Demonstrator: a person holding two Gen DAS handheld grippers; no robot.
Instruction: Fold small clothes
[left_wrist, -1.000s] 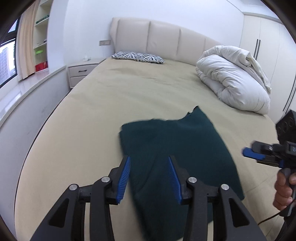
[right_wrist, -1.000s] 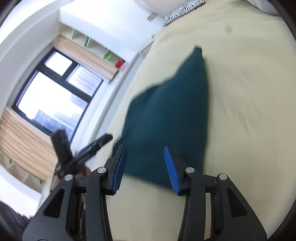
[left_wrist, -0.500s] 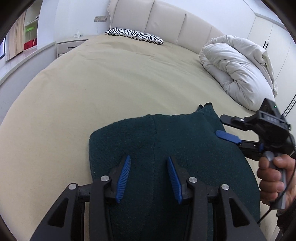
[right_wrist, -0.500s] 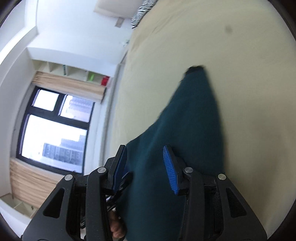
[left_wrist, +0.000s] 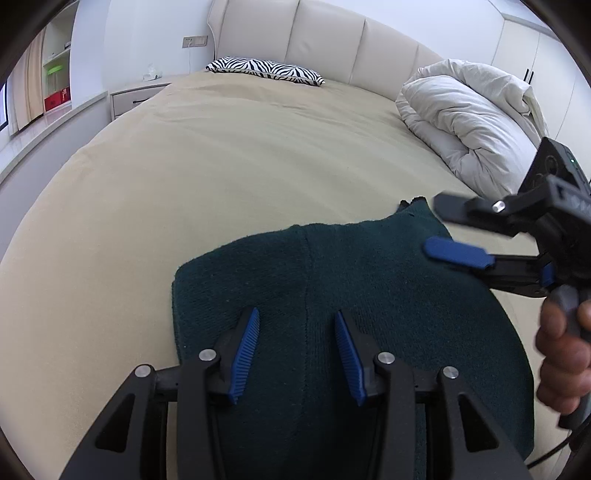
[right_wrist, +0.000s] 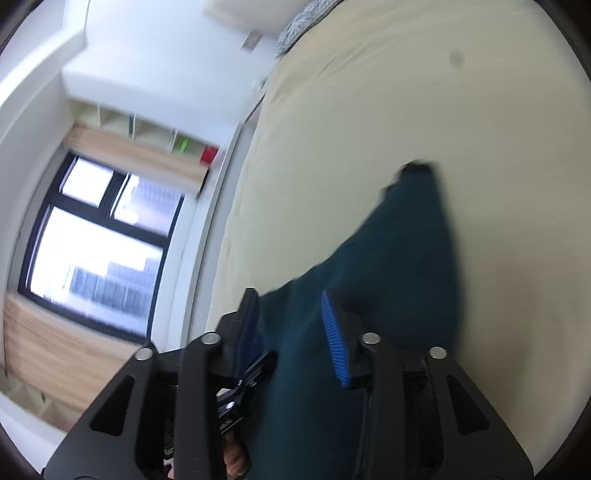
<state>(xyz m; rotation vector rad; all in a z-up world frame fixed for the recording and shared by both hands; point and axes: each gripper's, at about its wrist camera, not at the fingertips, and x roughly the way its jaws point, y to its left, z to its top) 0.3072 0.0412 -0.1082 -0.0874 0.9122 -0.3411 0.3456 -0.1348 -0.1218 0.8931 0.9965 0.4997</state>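
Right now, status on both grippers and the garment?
Left gripper open over dark green garment. Right gripper opening, nothing between its jaws. Garment flat on bed; nothing in the way.

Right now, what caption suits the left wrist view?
Two open grippers poised over a dark green garment on a beige bed.

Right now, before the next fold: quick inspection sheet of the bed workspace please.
Surface: beige bed sheet, smooth, a few faint creases.
Job's things: dark green knitted garment lying flat near the front edge, a seam running down it.
Clutter: rolled white duvet at the right side; zebra-striped pillow at the headboard.
Grippers: left gripper over the garment, blue pads apart, nothing pinched; right gripper over the garment's far right part, jaws opening, no cloth seen pinched.
Cables: one dark cable below the person's hand.
Surroundings: cream padded headboard, bedside drawer unit, window, shelves with a red box.
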